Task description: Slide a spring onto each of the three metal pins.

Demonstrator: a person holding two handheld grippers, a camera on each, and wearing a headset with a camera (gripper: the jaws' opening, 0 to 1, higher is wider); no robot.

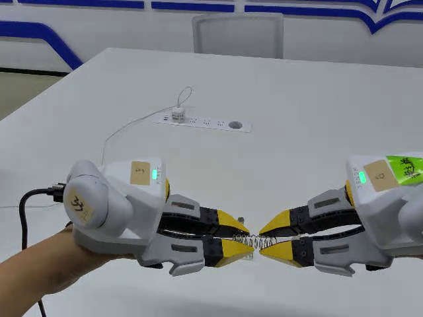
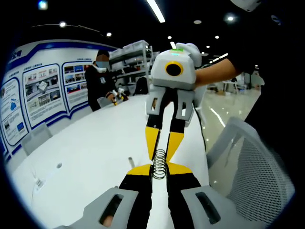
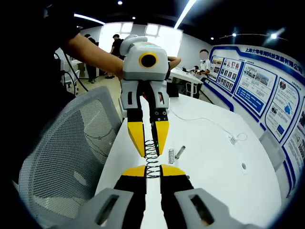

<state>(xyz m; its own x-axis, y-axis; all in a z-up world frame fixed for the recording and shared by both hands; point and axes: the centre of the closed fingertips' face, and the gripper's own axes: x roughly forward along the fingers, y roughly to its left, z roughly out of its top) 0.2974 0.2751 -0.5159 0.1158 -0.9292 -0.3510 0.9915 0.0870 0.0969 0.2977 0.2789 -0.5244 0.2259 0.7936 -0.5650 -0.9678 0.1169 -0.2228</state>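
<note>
Fingers of left gripper (image 1: 248, 242) and right gripper (image 1: 263, 243) each clench the spring (image 2: 159, 164), hiding its ends.

The spring (image 1: 256, 242) spans between the left gripper (image 1: 246, 240) and the right gripper (image 1: 264, 242), above the desk (image 1: 310, 139). A power strip (image 1: 205, 122) lies behind them.

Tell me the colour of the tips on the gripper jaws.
Yellow fingertips, at each end of the spring; clearest in the head view.
</note>
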